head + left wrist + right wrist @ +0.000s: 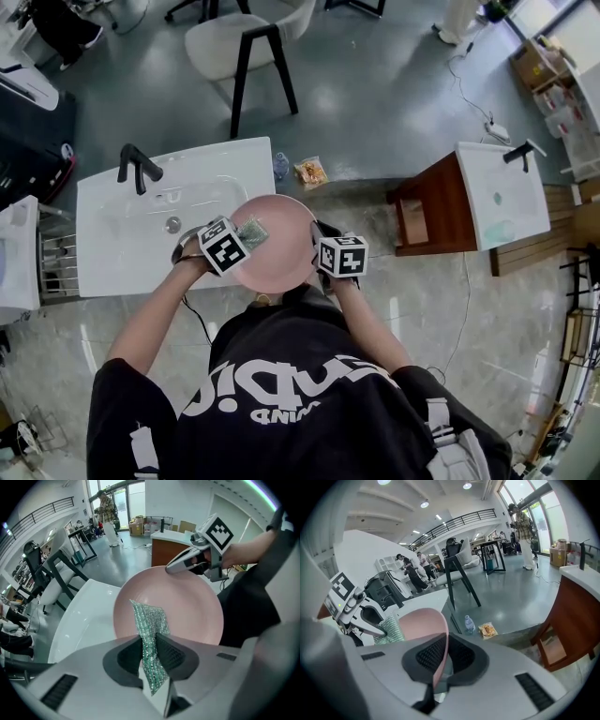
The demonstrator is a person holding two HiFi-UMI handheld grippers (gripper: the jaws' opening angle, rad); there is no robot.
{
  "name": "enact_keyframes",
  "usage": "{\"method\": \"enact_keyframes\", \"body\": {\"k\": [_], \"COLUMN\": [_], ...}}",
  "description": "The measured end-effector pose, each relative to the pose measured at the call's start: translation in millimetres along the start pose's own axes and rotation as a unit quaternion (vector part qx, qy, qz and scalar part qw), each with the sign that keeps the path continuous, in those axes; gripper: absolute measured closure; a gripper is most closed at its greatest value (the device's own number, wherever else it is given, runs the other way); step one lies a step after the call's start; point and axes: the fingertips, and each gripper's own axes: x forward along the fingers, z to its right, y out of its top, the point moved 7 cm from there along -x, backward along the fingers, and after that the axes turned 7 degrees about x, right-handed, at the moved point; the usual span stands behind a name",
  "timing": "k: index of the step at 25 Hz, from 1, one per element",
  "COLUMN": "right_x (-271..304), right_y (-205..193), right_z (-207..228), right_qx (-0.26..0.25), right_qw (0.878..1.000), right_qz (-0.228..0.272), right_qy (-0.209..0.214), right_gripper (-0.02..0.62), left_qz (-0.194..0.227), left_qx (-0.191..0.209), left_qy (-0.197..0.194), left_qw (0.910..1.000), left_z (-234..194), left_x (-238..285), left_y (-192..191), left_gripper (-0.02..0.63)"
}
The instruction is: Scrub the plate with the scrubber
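Observation:
A pink plate (281, 246) is held over the right end of a white sink (122, 234). My right gripper (323, 255) is shut on the plate's right rim; in the right gripper view the pink plate (423, 623) runs edge-on between the jaws. My left gripper (234, 239) is shut on a green glittery scrubber (251, 232). In the left gripper view the scrubber (149, 634) sticks out from the jaws and lies against the plate (192, 606) face. The right gripper (174, 568) shows at the plate's far rim there.
A black tap (137, 169) stands at the sink's back. A plastic bottle (280, 167) and a snack bag (310, 172) lie on the floor behind the sink. A wooden stand with a second basin (502, 192) is at the right. A chair (242, 42) stands beyond.

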Motion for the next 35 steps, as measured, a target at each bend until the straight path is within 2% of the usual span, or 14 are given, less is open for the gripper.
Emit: {"method": "enact_keyframes", "body": {"k": [8, 12, 15, 21, 27, 35], "right_x": [2.1, 3.3, 4.0, 3.9, 2.3, 1.9], "right_y": [0.7, -0.2, -0.8, -2.6, -2.4, -3.9], "right_z": [-4.4, -6.9, -7.9, -9.7, -6.9, -5.2], "right_qx": [-0.001, 0.002, 0.004, 0.023, 0.039, 0.052], "right_qw": [1.0, 1.0, 1.0, 1.0, 0.999, 0.998], "right_qz": [0.001, 0.0, 0.003, 0.006, 0.005, -0.011], "right_qy": [-0.005, -0.006, -0.01, -0.01, -0.006, 0.021], "right_gripper": [0.568, 0.566, 0.567, 0.566, 0.566, 0.566], "left_qz": [0.014, 0.043, 0.021, 0.048, 0.068, 0.077], "left_qx": [0.018, 0.024, 0.005, 0.002, -0.037, -0.061], "left_qy": [-0.085, -0.127, -0.161, -0.177, -0.19, -0.136], "left_qw": [0.9962, 0.9906, 0.9867, 0.983, 0.9787, 0.9859], "left_z": [37.0, 50.5, 58.4, 65.0, 60.3, 38.0], "left_x": [5.0, 8.7, 13.1, 22.7, 32.7, 37.9], "left_y": [18.0, 36.3, 36.1, 55.8, 66.7, 81.8], "left_gripper": [0.512, 0.512, 0.512, 0.511, 0.509, 0.506]}}
